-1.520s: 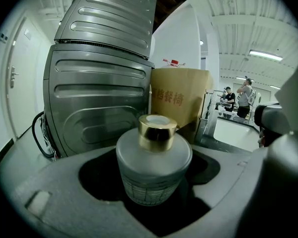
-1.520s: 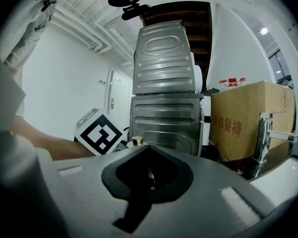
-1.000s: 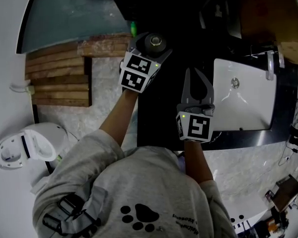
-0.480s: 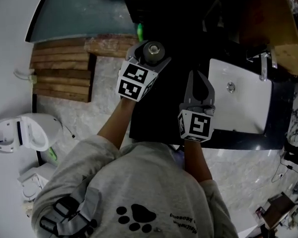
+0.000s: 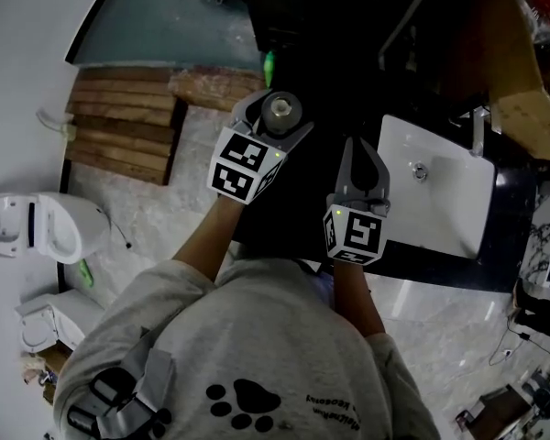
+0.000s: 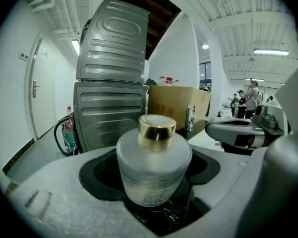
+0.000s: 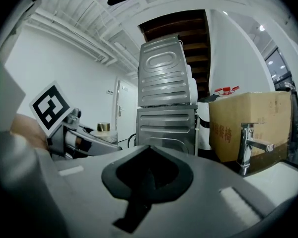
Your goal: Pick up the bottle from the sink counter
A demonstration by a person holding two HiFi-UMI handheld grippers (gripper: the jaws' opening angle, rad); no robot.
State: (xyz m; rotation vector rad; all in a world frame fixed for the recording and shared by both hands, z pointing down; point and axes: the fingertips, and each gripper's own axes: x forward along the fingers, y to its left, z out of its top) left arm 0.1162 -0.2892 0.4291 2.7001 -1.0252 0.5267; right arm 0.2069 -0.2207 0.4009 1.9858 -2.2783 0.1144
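A small frosted glass bottle [image 6: 153, 170] with a gold cap [image 6: 157, 131] sits between the jaws of my left gripper [image 6: 156, 192], which is shut on it. In the head view the bottle [image 5: 280, 113] shows from above, held upright over the dark sink counter [image 5: 312, 200], left of the white basin [image 5: 440, 191]. My right gripper [image 5: 359, 159] hovers over the counter just right of the left one, shut with nothing in it. In the right gripper view the jaws [image 7: 149, 175] are closed and the bottle's gold cap [image 7: 103, 127] shows at the left.
A chrome tap [image 7: 251, 145] stands at the basin's back beside a cardboard box [image 7: 248, 125]. Two stacked grey machines [image 7: 166, 103] rise behind the counter. On the floor lie wooden slats [image 5: 128, 122] and a white toilet [image 5: 37, 232] at the left.
The head view has drifted: the sink and floor slid across the picture. Both grippers kept their pose, the left still holding the bottle slightly further from the body.
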